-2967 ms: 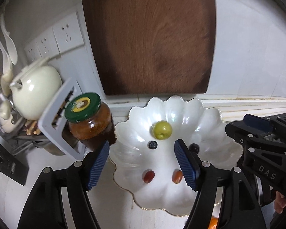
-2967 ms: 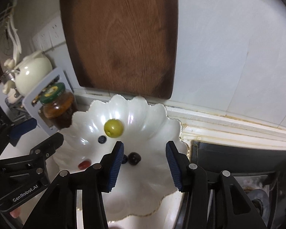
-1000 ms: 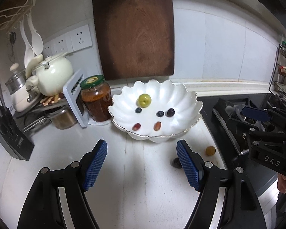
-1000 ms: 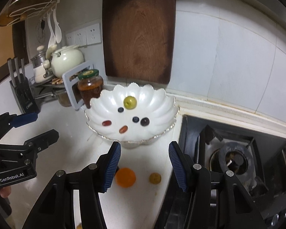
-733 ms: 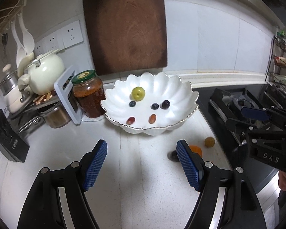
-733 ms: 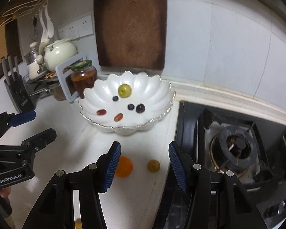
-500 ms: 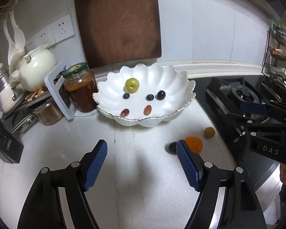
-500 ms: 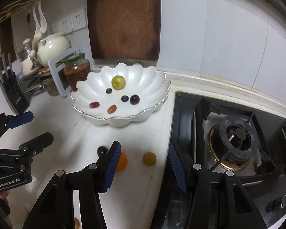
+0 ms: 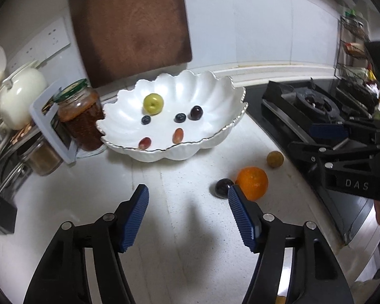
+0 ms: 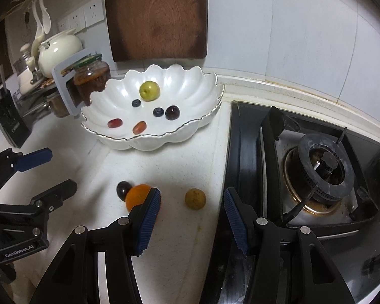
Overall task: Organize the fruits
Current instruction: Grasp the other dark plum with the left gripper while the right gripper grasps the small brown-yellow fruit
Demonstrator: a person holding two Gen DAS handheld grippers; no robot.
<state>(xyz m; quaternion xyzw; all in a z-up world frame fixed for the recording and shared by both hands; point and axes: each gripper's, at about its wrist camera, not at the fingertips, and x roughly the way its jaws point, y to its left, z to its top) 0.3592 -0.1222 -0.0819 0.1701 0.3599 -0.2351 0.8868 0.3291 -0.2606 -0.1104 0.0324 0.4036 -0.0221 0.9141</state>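
Observation:
A white scalloped bowl (image 9: 215,93) (image 10: 197,86) stands on the white counter and holds a green fruit (image 9: 153,103) (image 10: 149,90), a dark plum (image 10: 172,112), blueberries and two red grapes. On the counter in front of it lie an orange (image 9: 252,183) (image 10: 136,195), a dark plum (image 9: 223,188) (image 10: 123,189) touching it, and a small brown fruit (image 9: 275,159) (image 10: 195,198). My left gripper (image 9: 187,212) is open and empty above bare counter, left of the orange. My right gripper (image 10: 192,217) is open and empty, the brown fruit just ahead between its fingers.
A gas stove (image 10: 316,162) borders the counter on the right. A jar with a green lid (image 9: 79,116), a grey rack (image 9: 50,136), a white teapot (image 10: 59,50) and a knife block (image 10: 7,116) stand at the left. A wooden cutting board (image 10: 157,15) leans on the wall.
Both grippers have pulled back from the bowl and lowered toward the counter. The orange, dark plum and brown fruit have come into view near the fingers. Both stay open.

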